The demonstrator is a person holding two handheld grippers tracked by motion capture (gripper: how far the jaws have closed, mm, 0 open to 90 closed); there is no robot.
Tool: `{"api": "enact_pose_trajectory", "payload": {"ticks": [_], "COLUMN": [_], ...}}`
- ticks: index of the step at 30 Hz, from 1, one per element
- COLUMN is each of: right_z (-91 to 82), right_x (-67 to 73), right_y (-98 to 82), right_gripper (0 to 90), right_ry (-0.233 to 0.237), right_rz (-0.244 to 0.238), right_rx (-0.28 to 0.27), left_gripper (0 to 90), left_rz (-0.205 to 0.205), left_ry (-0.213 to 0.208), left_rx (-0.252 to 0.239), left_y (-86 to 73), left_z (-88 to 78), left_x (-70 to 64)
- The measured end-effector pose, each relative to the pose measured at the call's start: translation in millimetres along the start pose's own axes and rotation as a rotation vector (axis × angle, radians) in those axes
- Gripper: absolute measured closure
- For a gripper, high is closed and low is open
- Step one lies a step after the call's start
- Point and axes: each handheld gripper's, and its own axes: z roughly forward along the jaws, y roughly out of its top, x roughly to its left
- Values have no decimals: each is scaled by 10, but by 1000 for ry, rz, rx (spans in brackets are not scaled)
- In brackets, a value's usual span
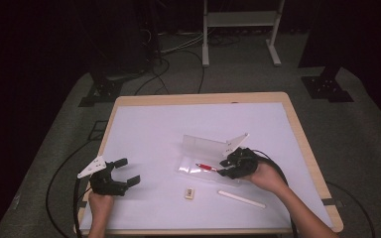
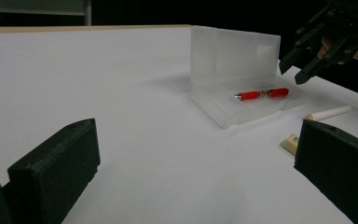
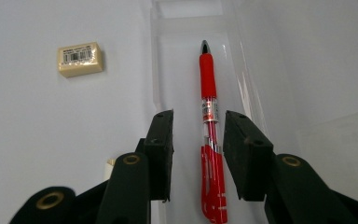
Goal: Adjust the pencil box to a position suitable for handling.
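The right gripper [image 3: 198, 140] hangs over the open case with its jaws spread, and the red pen [image 3: 209, 140] lies lengthwise in the gap between them; neither pad presses on it. The pen rests flat on the floor of the clear plastic pencil case [image 3: 168, 60], its silver tip pointing away from the claw. The case's lid [image 2: 233, 53] stands upright along the far side of the tray, seen from the left gripper view. To the left of the claw in its own view, outside the case wall, a cream eraser [image 3: 80, 59] with a barcode label lies on the white table [image 3: 37, 140]. In the high view a white stick [image 1: 241, 199], pale and slim, lies on the table just on the person's side of the right hand, apart from the eraser [image 1: 189, 193]. Well away across the table, the left gripper [image 1: 121, 174] sits low near the front edge with its jaws spread wide and nothing between them.
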Motion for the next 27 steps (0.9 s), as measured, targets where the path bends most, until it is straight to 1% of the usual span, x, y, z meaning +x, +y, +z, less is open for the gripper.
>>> {"api": "enact_pose_trajectory", "payload": {"ticks": [3, 8, 13, 17, 20, 21, 23, 24, 27], "right_z": [-37, -84, -140, -180, -208, -220, -234, -242, -260], "right_x": [14, 46, 62, 82, 92, 103, 108, 115, 115], "right_y": [-13, -37, -70, -99, -125, -132, -154, -168, -205], "right_gripper": [593, 587, 562, 546, 521, 510, 496, 490, 486], "right_ry": [2, 3, 3, 2, 6, 5, 6, 10, 16], "right_rz": [-3, -2, -7, 4, 1, 9, 3, 15, 17], "right_rx": [-11, -20, -32, -37, -45, -45, -45, -44, -50], "left_gripper": [0, 0, 0, 0, 0, 0, 0, 0, 0], "left_rz": [-1, 1, 0, 1, 2, 1, 1, 0, 0], "left_ry": [1, 1, 2, 2, 2, 2, 2, 2, 2], "left_rx": [0, 1, 8, 9, 9, 8, 8, 8, 9], "left_y": [0, 0, 2, 2, 2, 2, 2, 2, 2], "left_z": [1, 1, -2, -3, -3, -2, -1, -1, -1], "left_x": [1, 1, 4, 2, 3, 3, 5, 5, 3]}}
